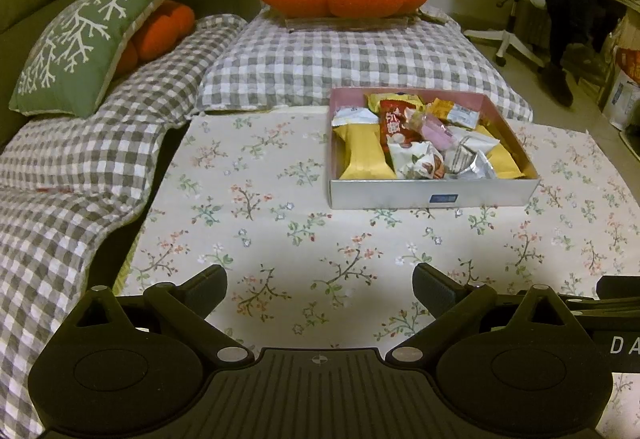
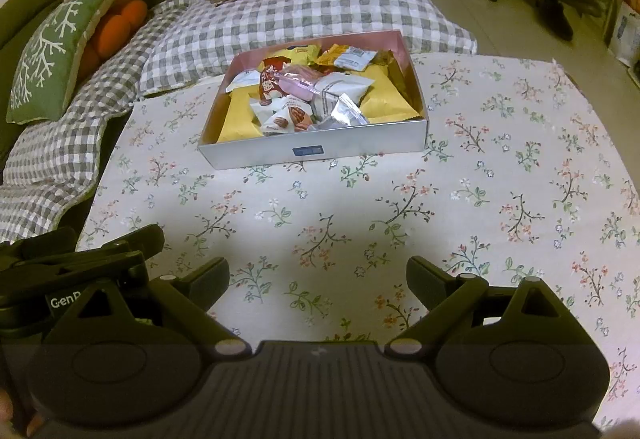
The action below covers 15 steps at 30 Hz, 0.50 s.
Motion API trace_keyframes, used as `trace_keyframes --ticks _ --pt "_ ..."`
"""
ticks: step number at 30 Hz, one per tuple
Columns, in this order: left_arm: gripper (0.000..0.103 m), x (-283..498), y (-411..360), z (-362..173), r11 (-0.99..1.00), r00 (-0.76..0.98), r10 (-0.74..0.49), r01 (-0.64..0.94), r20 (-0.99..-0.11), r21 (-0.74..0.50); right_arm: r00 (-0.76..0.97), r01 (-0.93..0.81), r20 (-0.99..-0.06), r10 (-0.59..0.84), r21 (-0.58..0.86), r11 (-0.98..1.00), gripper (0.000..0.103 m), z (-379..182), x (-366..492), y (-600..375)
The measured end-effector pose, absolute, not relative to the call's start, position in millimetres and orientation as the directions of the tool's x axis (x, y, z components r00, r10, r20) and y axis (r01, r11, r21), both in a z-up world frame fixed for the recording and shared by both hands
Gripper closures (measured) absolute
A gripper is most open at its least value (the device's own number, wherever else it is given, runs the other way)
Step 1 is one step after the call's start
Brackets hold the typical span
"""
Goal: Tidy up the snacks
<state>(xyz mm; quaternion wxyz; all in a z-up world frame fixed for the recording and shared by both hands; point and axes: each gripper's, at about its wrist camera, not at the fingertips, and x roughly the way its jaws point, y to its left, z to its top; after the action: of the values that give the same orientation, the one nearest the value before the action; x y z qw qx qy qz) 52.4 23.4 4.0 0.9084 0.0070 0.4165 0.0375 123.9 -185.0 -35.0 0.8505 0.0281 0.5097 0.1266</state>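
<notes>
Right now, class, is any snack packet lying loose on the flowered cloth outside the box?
No: every snack packet lies inside the box, and the flowered cloth around it carries only the box.

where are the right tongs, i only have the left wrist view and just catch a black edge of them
Observer: The right tongs hang over the floral tablecloth, short of the shallow silver cardboard box, open with nothing between them.
Operator: any packets loose on the cloth right of the box
Observer: None that the right wrist view shows; the wrapped snack packets all lie inside the box.
</notes>
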Motion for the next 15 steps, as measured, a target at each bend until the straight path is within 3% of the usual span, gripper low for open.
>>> trace_keyframes --ticks 15 --pt "0.004 51.7 22.2 4.1 0.997 0.656 0.082 -0.061 -0.75 0.055 0.447 -0.181 -0.862 0.238 0.173 0.968 0.007 -35.0 123.6 -182.9"
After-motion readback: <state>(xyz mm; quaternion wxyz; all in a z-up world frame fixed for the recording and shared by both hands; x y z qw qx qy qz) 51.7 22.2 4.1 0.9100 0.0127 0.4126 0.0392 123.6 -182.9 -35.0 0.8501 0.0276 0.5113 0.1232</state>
